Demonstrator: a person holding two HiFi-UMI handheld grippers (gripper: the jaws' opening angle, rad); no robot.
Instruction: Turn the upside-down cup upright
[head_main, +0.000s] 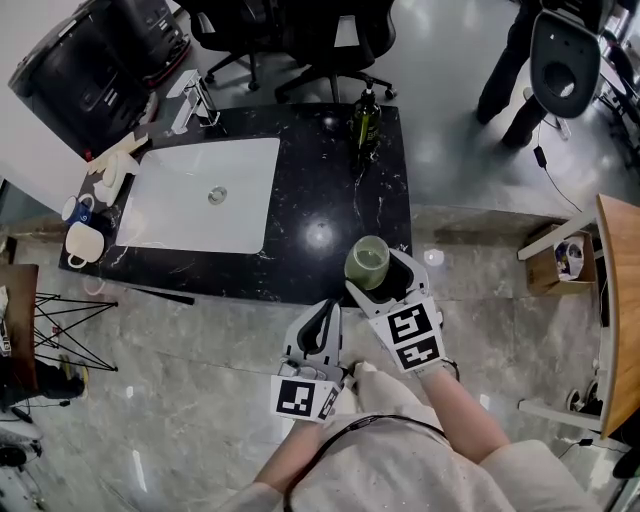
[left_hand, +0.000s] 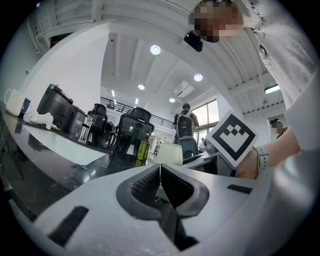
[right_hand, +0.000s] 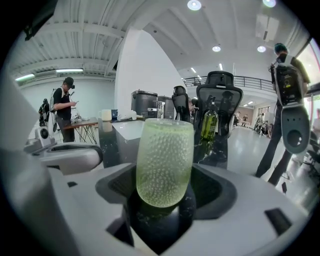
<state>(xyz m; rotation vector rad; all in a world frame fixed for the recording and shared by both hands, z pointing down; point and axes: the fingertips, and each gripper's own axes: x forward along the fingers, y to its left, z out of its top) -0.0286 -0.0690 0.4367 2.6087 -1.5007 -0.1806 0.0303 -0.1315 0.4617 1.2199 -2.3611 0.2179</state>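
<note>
A pale green dimpled cup (head_main: 367, 262) is at the front edge of the black counter (head_main: 300, 150), its wide mouth facing up and its rounded base down. My right gripper (head_main: 378, 278) is shut on the cup (right_hand: 164, 162), with one jaw pressed against each side of its lower half. Whether the base touches the counter I cannot tell. My left gripper (head_main: 320, 335) hangs off the counter's front edge, over the floor and left of the cup. It is shut with nothing held (left_hand: 160, 172), and the cup (left_hand: 169, 154) shows beyond its tips.
A white sink (head_main: 200, 195) is set in the counter's left half. A green bottle (head_main: 366, 120) stands at the far edge behind the cup. White mugs (head_main: 85, 240) and a coffee machine (head_main: 100, 60) are at the far left. Office chairs and a standing person (head_main: 520, 70) lie beyond.
</note>
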